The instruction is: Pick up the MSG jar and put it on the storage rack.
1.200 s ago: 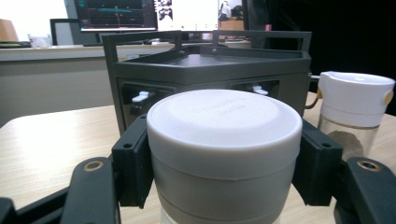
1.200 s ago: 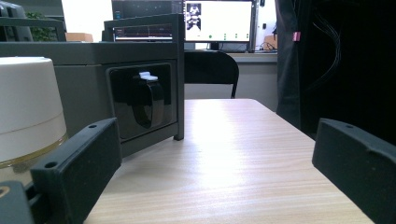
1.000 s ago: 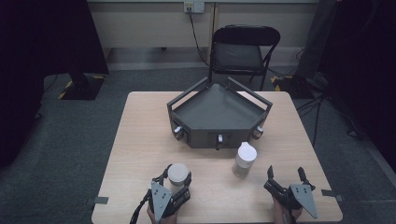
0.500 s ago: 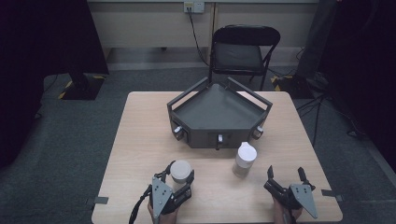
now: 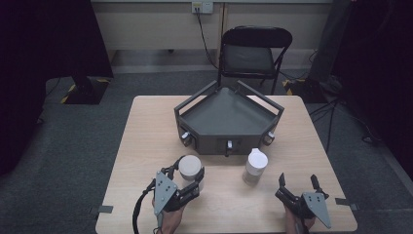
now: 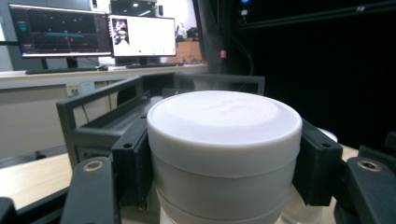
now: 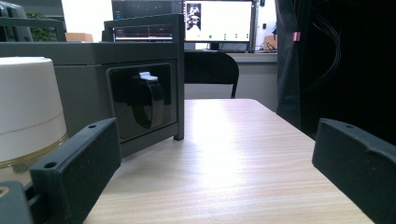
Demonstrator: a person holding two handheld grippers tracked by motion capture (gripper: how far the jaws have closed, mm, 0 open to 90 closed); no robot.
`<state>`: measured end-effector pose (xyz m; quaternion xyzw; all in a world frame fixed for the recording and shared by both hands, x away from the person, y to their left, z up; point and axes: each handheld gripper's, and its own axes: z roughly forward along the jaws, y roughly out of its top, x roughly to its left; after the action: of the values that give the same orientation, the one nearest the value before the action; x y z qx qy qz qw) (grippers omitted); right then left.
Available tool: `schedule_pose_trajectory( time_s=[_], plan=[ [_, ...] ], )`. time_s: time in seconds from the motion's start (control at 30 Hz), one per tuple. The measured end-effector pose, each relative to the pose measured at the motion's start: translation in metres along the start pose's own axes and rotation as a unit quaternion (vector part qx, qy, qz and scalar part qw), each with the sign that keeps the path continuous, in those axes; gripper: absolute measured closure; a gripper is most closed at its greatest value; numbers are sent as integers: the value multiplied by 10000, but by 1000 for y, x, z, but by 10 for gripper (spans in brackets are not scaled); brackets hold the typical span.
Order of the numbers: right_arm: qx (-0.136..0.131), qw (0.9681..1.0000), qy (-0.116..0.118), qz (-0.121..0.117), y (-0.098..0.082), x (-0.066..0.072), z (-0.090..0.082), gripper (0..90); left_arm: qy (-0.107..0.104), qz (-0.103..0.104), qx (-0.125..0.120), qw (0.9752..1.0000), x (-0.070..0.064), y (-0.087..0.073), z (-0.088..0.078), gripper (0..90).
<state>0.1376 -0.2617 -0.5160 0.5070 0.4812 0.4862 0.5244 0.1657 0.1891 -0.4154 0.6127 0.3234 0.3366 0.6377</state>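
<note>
My left gripper (image 5: 191,176) is shut on a round white jar (image 5: 190,167) with a flat lid, held a little above the tabletop at the front left. In the left gripper view both black jaws press the white jar (image 6: 224,154) from either side. A second white jar (image 5: 255,165) with a clear lower body stands on the table in front of the dark grey tray (image 5: 204,114). My right gripper (image 5: 297,187) rests at the front right, open, with nothing between its jaws. The right gripper view has that second jar (image 7: 28,109) at its left edge.
The dark three-cornered tray (image 7: 88,51) has railings and clips on its front wall. A black folding chair (image 5: 253,56) stands behind the wooden table (image 5: 146,136). Monitors (image 6: 93,35) sit on a desk beyond. Bare tabletop (image 7: 224,158) lies ahead of my right gripper.
My left gripper has lifted the white jar off the table and carried it slightly forward toward the tray. The right gripper has stayed put.
</note>
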Motion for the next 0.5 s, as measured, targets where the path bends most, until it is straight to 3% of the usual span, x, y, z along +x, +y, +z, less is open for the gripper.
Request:
schedule_pose_trajectory(
  time_s=[0.17,0.23,0.5],
  plan=[
    [1,10000,-2,1,0,0,0,1,-125,66,15,9999,11,14,15,343],
    [0,10000,-2,0,0,0,0,1,-178,-1,-11,9998,15,18,21,343],
    [2,10000,-6,0,0,0,0,2,-197,-43,-40,9998,29,39,49,344]
  ],
)
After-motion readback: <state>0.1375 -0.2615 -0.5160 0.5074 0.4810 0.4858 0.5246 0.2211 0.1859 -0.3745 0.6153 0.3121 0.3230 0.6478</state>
